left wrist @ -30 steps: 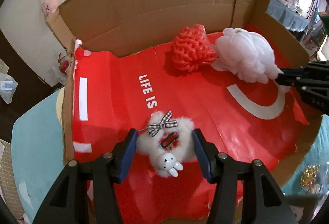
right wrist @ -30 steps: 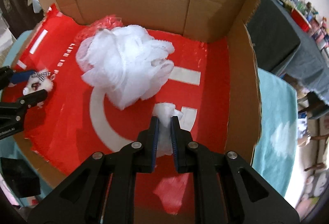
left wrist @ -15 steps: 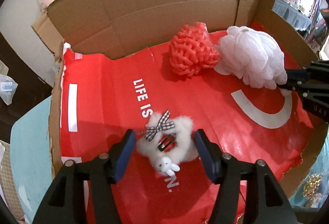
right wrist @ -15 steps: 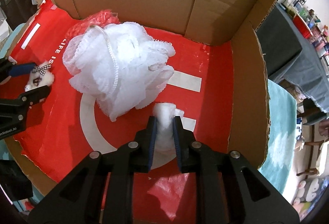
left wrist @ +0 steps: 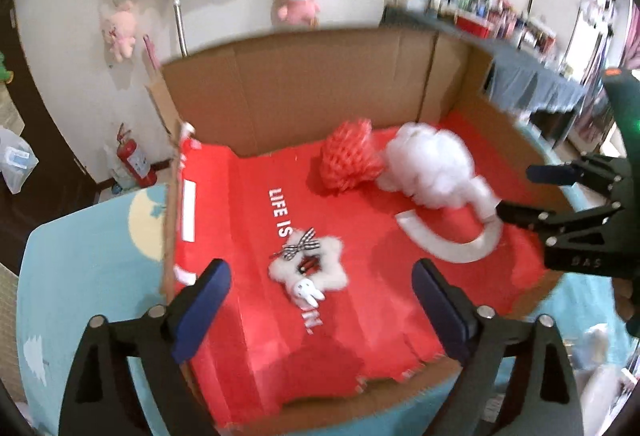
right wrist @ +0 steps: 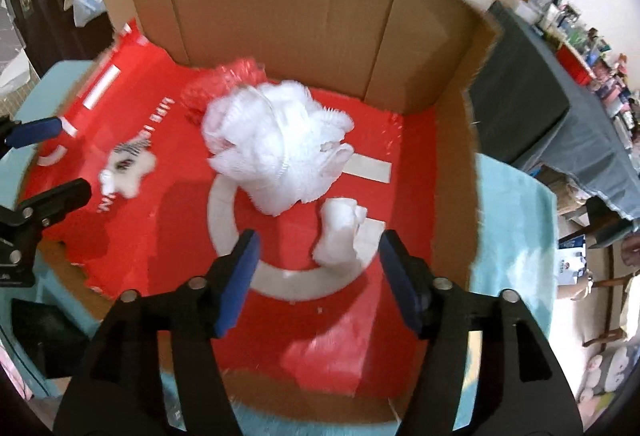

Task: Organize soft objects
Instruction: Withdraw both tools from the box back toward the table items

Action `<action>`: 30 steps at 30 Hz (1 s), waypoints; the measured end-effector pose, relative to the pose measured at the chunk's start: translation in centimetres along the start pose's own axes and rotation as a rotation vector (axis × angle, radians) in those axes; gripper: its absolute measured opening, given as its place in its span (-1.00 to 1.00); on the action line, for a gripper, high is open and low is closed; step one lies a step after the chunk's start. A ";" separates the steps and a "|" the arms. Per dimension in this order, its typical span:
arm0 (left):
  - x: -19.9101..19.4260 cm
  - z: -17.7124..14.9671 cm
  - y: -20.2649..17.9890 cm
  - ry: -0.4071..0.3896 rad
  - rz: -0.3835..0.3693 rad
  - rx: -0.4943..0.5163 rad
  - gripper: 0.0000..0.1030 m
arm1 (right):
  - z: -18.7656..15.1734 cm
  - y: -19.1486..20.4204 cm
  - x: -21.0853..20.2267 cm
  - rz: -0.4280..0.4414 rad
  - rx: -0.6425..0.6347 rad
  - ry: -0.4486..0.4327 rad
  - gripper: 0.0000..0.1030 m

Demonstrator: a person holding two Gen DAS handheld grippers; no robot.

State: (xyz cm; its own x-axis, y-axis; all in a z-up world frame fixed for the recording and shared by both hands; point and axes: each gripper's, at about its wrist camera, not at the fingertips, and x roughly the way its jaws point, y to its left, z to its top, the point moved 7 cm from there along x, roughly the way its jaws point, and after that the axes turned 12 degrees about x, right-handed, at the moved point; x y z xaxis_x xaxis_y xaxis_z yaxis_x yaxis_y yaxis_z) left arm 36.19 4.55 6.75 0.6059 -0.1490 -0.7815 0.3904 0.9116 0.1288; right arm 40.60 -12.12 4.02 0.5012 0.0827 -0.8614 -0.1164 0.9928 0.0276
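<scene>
Both pairs of jaws are opening and hold nothing. The left gripper [left wrist: 320,306] hangs above a fluffy white star ornament [left wrist: 307,271], which has a checked bow and a tiny rabbit figure and lies free on the red liner [left wrist: 248,220] of a shallow cardboard box [left wrist: 304,84]. The right gripper [right wrist: 318,270] hangs above a small white tuft [right wrist: 340,234] that trails from a big white mesh bath sponge [right wrist: 280,148]. No pad touches the tuft.

The sponge sits near the middle of the box, touching a red mesh sponge [left wrist: 350,160] beside it, close to the back wall. The box rests on a counter with a light blue cover [left wrist: 88,268]. Pink soft toys [left wrist: 296,0] hang on the wall behind.

All three soft things appear to be inside the box already, so this step looks close to done. The risks from here are small, in my judgement. The loose netting could catch on a pad as the right gripper leaves and drag the light sponge out of place. The red liner is torn and curled at the front edge, so a low sweep could snag it and shift everything on it.
</scene>
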 end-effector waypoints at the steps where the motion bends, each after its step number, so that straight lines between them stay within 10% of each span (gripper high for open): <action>1: -1.2 0.0 -0.4 -0.024 -0.001 -0.009 0.94 | 0.0 0.1 -0.9 0.001 0.003 -0.016 0.31; 19: -19.5 -3.0 -8.8 -0.455 0.033 -0.007 1.00 | -6.7 0.6 -21.8 0.114 0.077 -0.460 0.66; 30: -22.3 -8.5 -12.2 -0.568 0.045 -0.018 1.00 | -15.3 0.6 -24.7 0.116 0.107 -0.553 0.68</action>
State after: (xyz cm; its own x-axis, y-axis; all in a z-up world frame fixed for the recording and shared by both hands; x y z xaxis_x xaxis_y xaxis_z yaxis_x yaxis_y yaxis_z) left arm 12.04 -0.01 17.45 0.9010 -0.2882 -0.3243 0.3470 0.9274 0.1398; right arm 14.97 -14.85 17.57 0.8677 0.1962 -0.4566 -0.1245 0.9753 0.1824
